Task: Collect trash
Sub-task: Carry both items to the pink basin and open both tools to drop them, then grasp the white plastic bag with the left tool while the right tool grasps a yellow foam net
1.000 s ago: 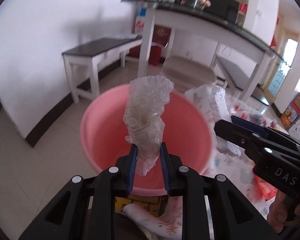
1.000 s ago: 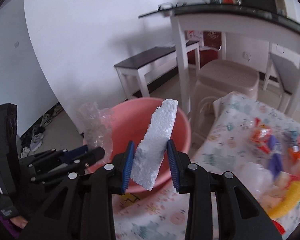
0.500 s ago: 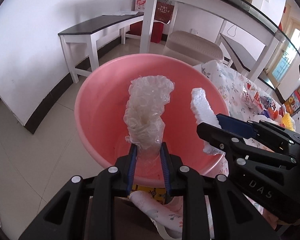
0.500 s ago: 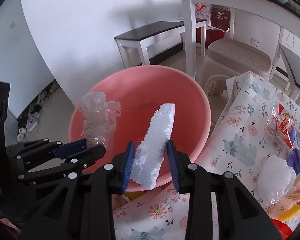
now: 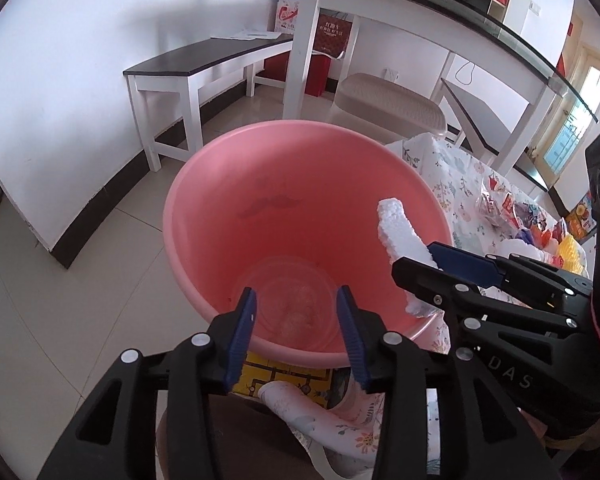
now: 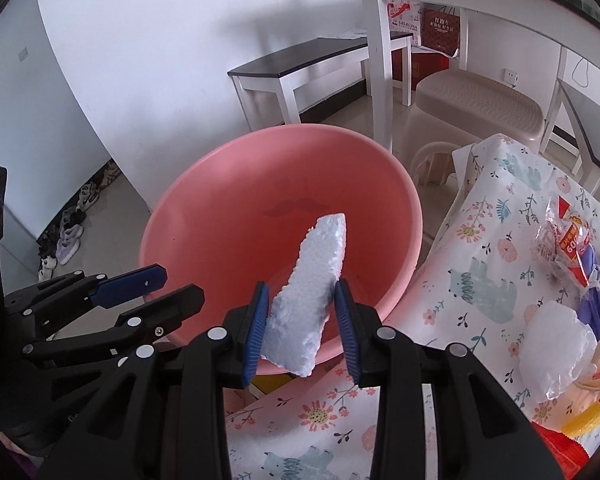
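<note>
Between the blue pads of the right gripper [image 6: 302,318] a slab of white foam [image 6: 314,288] is pinched at its lower part, its long upper end leaning forward and away from the jaws, out over the mouth of the pink basin [image 6: 180,216]. The slab's bottom corner pokes out below the pads, above the flowered tablecloth [image 6: 488,280]. Well off to the right of these jaws, on that cloth, lie a clear bag of white stuff [image 6: 556,344] and snack wrappers [image 6: 564,240]. The left gripper [image 5: 296,332] hangs over the basin's near rim with its jaws opening and nothing between them; straight ahead of and below the gap, a crumpled piece of clear plastic film [image 5: 296,308] lies on the basin's floor, apart from both pads
</note>
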Tool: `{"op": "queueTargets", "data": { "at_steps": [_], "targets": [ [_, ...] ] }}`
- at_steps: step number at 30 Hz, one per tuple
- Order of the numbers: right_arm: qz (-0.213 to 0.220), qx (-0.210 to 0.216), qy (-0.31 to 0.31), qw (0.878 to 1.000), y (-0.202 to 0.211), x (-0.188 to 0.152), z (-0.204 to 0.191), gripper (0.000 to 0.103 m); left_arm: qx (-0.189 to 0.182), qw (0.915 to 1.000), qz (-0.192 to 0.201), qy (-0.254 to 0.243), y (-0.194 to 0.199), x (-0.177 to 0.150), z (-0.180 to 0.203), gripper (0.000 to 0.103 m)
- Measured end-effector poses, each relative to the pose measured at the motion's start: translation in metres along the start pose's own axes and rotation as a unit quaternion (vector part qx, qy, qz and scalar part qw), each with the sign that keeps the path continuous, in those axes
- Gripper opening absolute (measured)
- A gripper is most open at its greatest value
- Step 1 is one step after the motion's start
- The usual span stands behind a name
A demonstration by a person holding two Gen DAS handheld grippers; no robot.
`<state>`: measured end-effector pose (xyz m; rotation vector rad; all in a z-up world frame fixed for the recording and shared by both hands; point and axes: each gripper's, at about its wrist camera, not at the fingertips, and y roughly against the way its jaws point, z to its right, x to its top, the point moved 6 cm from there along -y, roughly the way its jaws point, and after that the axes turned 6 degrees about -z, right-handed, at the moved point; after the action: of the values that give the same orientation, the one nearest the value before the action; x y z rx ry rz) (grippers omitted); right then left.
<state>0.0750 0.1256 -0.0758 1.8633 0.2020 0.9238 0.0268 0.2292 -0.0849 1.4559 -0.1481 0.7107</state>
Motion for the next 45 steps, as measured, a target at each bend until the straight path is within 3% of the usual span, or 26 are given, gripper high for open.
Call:
{"op": "queueTargets", "data": {
  "at_steps": [7,14,26,34,45],
  "targets": [
    [0.011,0.007,0.001,1.0,0.005,0.002,-0.001,0.042,-0.004,0.9998,0.017,0.009,0.013,-0.001,-0.005,0.043],
    [0.033,0.007,0.006,0.999,0.02,0.001,-0.004,0.042,-0.004,0.9994,0.032,0.011,0.026,-0.003,-0.002,0.044],
    [0.086,-0.035,0.005,0.996,0.068,-0.02,0.009,0.042,-0.035,0.9954,0.088,-0.01,0.059,-0.006,0.029,0.044],
    [0.108,-0.078,-0.028,0.991,0.113,-0.054,0.051,0.042,-0.074,0.9901,0.109,-0.047,0.069,-0.012,0.08,0.044],
    [0.137,-0.138,-0.133,0.972,0.165,-0.103,0.143,0.042,-0.104,0.9833,0.092,-0.118,0.05,-0.02,0.152,0.044]
  ]
}}
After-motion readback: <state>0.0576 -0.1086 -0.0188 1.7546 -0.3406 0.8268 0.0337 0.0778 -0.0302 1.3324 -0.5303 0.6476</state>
